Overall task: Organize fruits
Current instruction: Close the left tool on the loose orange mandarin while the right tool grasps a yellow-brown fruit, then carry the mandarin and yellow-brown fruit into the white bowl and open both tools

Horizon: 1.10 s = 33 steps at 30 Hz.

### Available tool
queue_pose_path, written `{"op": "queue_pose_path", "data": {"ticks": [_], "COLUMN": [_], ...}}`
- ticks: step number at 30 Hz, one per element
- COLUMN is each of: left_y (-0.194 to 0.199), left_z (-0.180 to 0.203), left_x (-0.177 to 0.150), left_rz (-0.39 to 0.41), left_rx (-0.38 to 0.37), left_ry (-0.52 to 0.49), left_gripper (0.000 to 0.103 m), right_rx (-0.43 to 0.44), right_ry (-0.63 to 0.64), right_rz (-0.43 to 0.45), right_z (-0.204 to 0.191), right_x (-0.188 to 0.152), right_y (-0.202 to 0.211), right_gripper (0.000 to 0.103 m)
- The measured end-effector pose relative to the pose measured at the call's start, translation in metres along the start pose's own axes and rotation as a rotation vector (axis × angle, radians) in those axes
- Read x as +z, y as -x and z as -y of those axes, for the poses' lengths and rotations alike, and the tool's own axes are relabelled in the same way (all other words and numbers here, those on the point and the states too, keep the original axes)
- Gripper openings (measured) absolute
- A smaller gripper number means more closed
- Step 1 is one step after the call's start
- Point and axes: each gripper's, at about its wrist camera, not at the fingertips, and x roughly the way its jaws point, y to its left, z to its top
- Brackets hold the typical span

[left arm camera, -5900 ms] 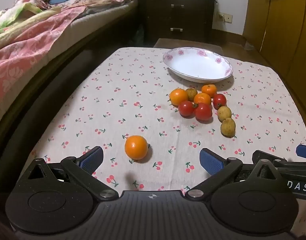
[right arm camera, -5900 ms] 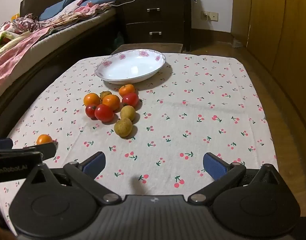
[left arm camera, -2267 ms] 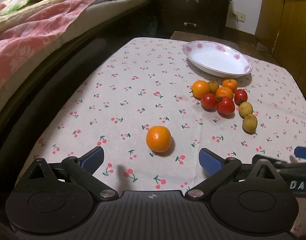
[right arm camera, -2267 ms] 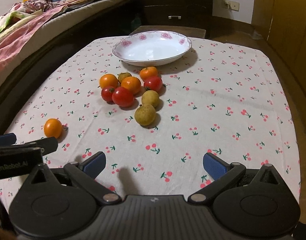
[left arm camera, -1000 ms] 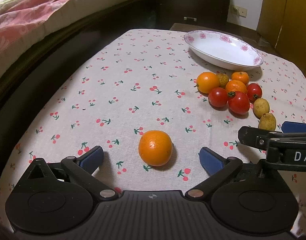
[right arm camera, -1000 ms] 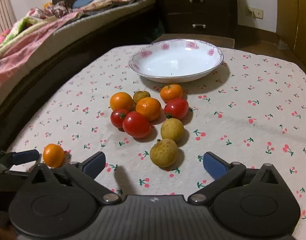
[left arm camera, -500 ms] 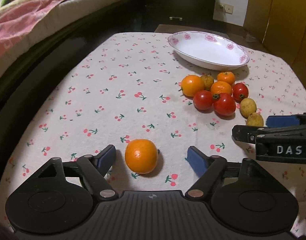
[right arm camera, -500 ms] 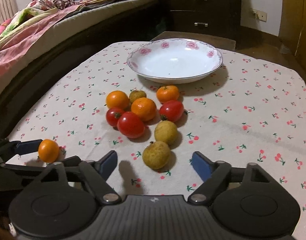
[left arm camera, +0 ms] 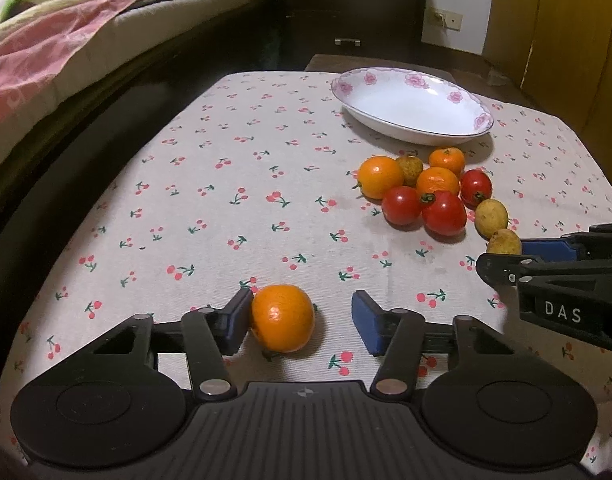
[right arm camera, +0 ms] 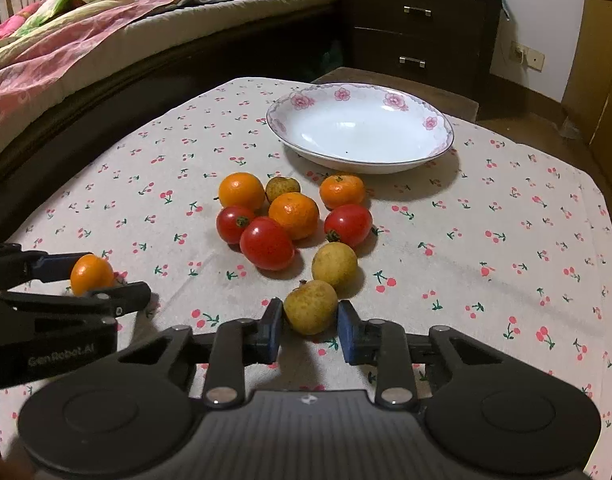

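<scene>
The left gripper (left arm camera: 301, 320) is closing around a lone orange (left arm camera: 282, 318) on the cherry-print tablecloth (left arm camera: 225, 184); one pad touches it, the other stands clear. The right gripper (right arm camera: 310, 330) seems clamped on a yellowish fruit (right arm camera: 310, 306) at the near edge of the fruit pile (right arm camera: 293, 216), just before the empty flowered bowl (right arm camera: 438, 148).

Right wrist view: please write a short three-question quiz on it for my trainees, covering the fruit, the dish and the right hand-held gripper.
1. True or false: the white oval flower-rimmed dish holds fruit.
2. What is the right hand-held gripper shut on? A) a red tomato B) the yellow-brown round fruit C) an orange mandarin
3. How many red tomatoes lie on the cherry-print tablecloth?
Key: 1 false, it is empty; 2 B; 3 three.
</scene>
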Motion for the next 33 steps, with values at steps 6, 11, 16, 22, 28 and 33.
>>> {"op": "queue_pose_path", "data": {"ticks": [6,11,16,22,28,33], "left_y": [0.002,0.003,0.004,0.008,0.018,0.026], "left_z": [0.001,0.003,0.004,0.008,0.007,0.019], "left_x": [0.000,-0.002,-0.003,-0.004,0.008,0.034], "left_rz": [-0.002,0.003,0.003,-0.005,-0.008,0.045], "left_rx": [-0.018,-0.005,-0.014,-0.013,-0.020,-0.053], "left_ry": [-0.002,-0.020,-0.024,-0.044,0.004,-0.019], "left_gripper": [0.046,0.050,0.043,0.040,0.040,0.040], "right_rx": [0.012,0.011,0.021,0.022,0.036,0.024], "right_ry": [-0.022,-0.025,-0.039,-0.043,-0.070,-0.103], "right_rz": [-0.008,-0.011,-0.013,-0.005,0.031,0.093], "right_z": [0.004,0.004,0.005,0.007,0.013,0.024], "right_x": [-0.001,-0.003,-0.003,-0.002,0.001,0.017], "right_y": [0.002,0.004,0.005,0.011,0.029,0.043], "right_gripper": [0.039,0.039,0.039,0.039,0.039,0.039]}}
